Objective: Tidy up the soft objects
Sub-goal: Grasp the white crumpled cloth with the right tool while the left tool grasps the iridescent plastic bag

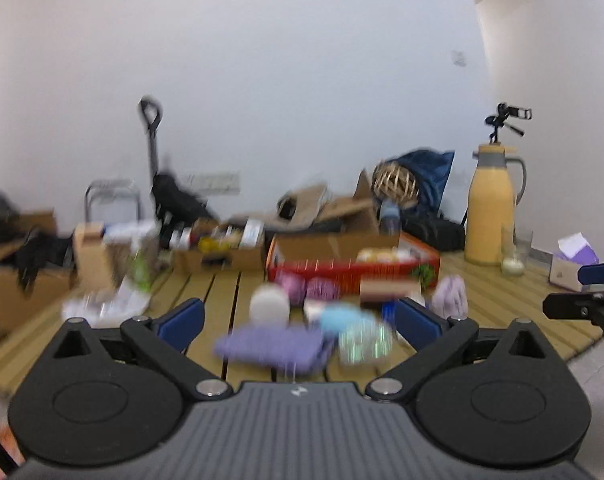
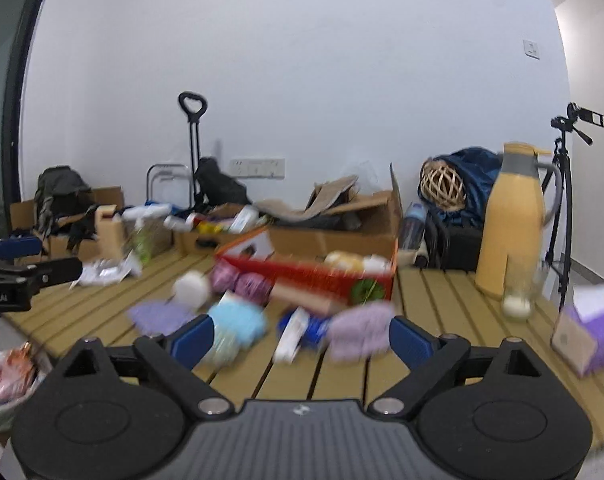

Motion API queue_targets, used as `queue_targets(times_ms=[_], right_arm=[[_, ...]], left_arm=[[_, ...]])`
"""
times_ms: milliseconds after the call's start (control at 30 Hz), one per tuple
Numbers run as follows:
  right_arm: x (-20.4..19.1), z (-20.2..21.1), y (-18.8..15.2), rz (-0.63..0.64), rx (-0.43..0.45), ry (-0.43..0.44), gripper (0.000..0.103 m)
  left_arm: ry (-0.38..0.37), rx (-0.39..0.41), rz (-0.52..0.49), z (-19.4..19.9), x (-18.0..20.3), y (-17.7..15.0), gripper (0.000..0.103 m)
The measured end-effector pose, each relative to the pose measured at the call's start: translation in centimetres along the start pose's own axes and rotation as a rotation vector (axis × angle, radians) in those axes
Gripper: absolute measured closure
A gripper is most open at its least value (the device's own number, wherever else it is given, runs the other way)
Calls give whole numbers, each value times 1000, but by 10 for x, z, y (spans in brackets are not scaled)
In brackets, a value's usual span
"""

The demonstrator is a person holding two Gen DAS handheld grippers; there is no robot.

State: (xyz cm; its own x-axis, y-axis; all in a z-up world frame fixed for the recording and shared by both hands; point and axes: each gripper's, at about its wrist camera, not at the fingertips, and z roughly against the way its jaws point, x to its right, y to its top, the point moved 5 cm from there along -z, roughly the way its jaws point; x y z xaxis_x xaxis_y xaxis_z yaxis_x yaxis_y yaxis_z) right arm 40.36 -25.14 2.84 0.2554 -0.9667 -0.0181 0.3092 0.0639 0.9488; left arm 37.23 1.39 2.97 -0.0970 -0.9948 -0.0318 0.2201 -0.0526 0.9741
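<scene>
Home storage rm: cardboard boxes [image 2: 333, 236], tripod [image 2: 561, 184], slatted table [image 2: 433, 300].

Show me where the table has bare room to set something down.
Bare slats lie between the red box and the yellow jug; more lie near the table's front edge. It is crowded around the purple cloth and blue soft item.

Plain white wall [image 2: 302, 60], slatted wooden table [image 2: 433, 300], dark-framed window [image 2: 2, 80] at left, tripod [image 2: 563, 184] at right.
</scene>
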Motion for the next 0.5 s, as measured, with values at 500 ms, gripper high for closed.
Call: queue_targets(times_ms=[500], right_arm=[[-38, 11, -55, 2, -72, 55, 7]], left_arm=[[-14, -137, 53, -24, -3, -46, 0]])
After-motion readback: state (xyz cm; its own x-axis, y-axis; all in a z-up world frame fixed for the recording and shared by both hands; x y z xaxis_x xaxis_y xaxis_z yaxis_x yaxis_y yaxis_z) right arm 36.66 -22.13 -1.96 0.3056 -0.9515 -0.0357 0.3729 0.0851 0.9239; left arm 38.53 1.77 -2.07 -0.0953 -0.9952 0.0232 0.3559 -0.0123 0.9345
